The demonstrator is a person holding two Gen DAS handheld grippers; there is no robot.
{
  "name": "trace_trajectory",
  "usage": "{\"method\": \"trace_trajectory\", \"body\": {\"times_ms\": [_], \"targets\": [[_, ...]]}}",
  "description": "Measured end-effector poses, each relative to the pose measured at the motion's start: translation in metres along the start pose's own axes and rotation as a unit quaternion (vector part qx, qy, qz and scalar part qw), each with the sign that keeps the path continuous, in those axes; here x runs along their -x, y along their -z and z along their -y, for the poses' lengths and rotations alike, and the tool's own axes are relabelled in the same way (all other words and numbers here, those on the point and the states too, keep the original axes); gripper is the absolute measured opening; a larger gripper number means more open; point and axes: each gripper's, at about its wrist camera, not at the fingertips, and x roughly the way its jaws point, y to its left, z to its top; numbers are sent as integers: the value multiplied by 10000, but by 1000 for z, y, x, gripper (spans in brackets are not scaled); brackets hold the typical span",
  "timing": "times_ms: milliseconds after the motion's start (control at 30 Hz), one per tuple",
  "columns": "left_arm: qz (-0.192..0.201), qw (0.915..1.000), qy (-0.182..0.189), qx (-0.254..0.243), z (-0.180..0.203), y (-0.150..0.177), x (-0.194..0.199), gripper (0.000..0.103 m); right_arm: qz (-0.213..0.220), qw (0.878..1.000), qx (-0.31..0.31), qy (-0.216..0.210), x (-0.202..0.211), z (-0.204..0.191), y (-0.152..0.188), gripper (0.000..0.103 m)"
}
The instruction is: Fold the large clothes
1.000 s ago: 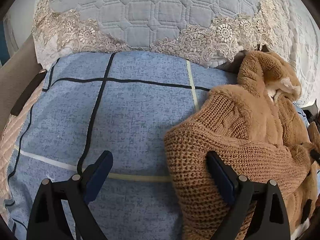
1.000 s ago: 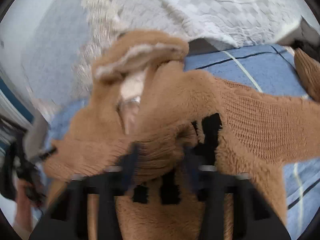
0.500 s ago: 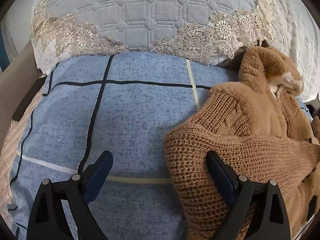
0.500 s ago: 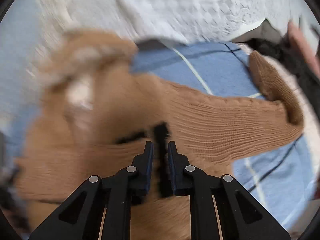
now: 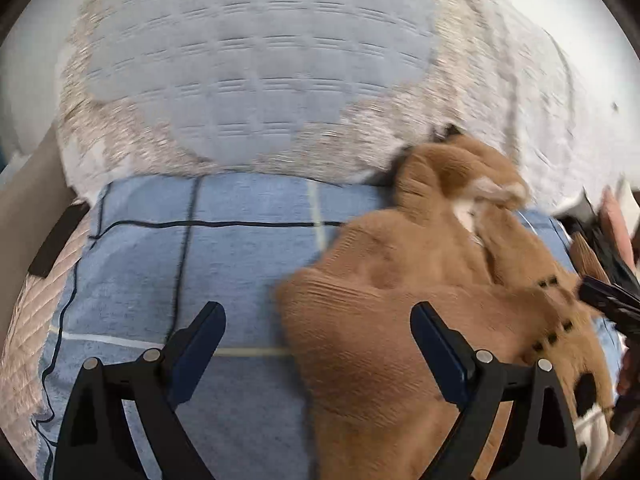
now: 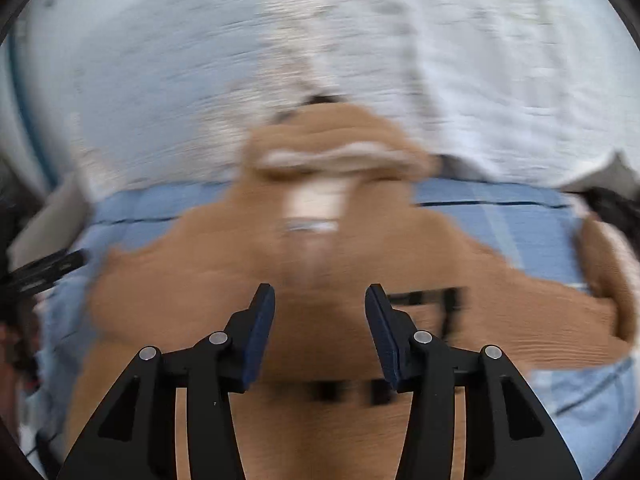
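Seen from the left wrist, a brown coat [image 5: 400, 320] is spread on a blue checked sheet [image 5: 240, 264], with its hood [image 5: 456, 168] lying at the far end of the coat, touching the lace-edged pillow [image 5: 248, 64]. The left gripper [image 5: 318, 332] is held wide open above the sheet, just beside the coat's near sleeve; the sleeve edge is seen between the fingers, but nothing is gripped. One finger [image 5: 200, 340] is over bare sheet, the other is over the knit. At the coat's right edge the black tip of the right gripper [image 5: 608, 300] is seen, with part of a hand [image 5: 628, 368] behind it. The picture is blurred.

Then, from the right wrist, the coat [image 6: 320, 280] is seen lengthwise, hood [image 6: 336, 140] at the far end against the pillows [image 6: 200, 60], with one sleeve [image 6: 560, 312] stretched out to the right across the sheet [image 6: 500, 220]. The right gripper [image 6: 320, 312] is held over the coat's middle, its jaws partly apart and opening; the pads are clear of the fabric and nothing is held. A row of dark marks on the coat is seen just below the fingers. At the left rim the left gripper [image 6: 44, 272] is seen as a dark bar beside the coat. Heavy blur is spread over this view.
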Motion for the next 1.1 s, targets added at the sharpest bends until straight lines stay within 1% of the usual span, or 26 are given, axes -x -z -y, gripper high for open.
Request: {"method": "trace_trajectory", "body": {"times_ms": [67, 167, 233, 267, 333, 367, 433, 467, 500, 567, 633, 800, 833, 900, 933, 967, 1000, 1100], "targets": [[-1, 9998, 72, -160, 13, 3, 0, 95, -79, 9999, 109, 36, -7, -12, 7, 48], [-190, 9991, -78, -378, 28, 9, -16, 95, -245, 9996, 106, 77, -22, -18, 16, 48], [-422, 9981, -139, -423, 32, 14, -30, 95, -382, 9986, 107, 343, -36, -13, 18, 48], [-507, 9976, -206, -432, 33, 18, -38, 95, -560, 9974, 7, 462, -46, -8, 21, 48], [-644, 9951, -552, -503, 32, 26, -52, 95, -718, 9957, -20, 588, -60, 2, 26, 48], [-713, 9936, -663, -571, 32, 29, -59, 96, -857, 9945, -34, 595, -69, 6, 30, 48], [-971, 9920, -626, -501, 27, 36, -73, 97, -1063, 9923, -91, 632, -82, 12, 36, 48], [-1013, 9921, -602, -430, 25, 38, -78, 99, -1081, 9916, -48, 710, -86, 11, 38, 48], [-1000, 9922, -628, -388, 23, 40, -79, 102, -1025, 9916, 50, 785, -88, 8, 40, 48], [-956, 9924, -684, -354, 23, 41, -83, 103, -1028, 9895, 257, 985, -94, 1, 39, 48], [-1005, 9924, -649, -293, 22, 40, -86, 103, -1068, 9882, 224, 1076, -99, 2, 38, 48], [-1028, 9929, -584, -160, 21, 35, -78, 103, -1133, 9893, -23, 916, -99, 9, 31, 48], [-995, 9936, -530, -109, 21, 34, -75, 103, -1112, 9902, -76, 837, -96, 11, 30, 48], [-926, 9948, -425, 51, 20, 31, -64, 102, -956, 9935, -298, 542, -81, 17, 27, 48], [-835, 9958, -369, 86, 22, 29, -55, 102, -770, 9954, -471, 313, -69, 24, 25, 48], [-734, 9966, -349, 125, 23, 26, -45, 102, -632, 9961, -581, 223, -60, 29, 25, 48], [-648, 9971, -386, 139, 26, 22, -36, 101, -445, 9962, -730, 189, -47, 38, 23, 48], [-252, 9991, -327, 112, 38, 12, -5, 101, 10, 9953, -951, 194, -9, 69, 18, 48]]}}
